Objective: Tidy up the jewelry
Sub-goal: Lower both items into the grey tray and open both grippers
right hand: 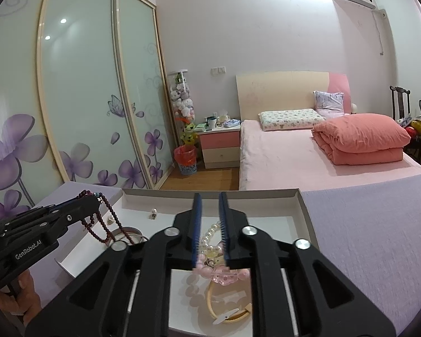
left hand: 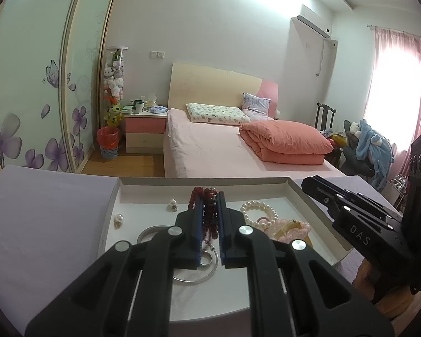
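Dark red beads (left hand: 210, 210) hang pinched in the left hand-held gripper (left hand: 210, 216); lift clear. Right hand-held gripper (right hand: 210, 224), slightly spread, should straddle the pearl bracelet (right hand: 210, 234) squarely.

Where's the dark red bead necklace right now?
The dark red bead necklace is clamped in the left gripper, dangling over the left part of the white tray, above the silver bangles.

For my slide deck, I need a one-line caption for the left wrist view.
Left hand-held gripper shut on a dark red bead strand above a white tray of jewelry.
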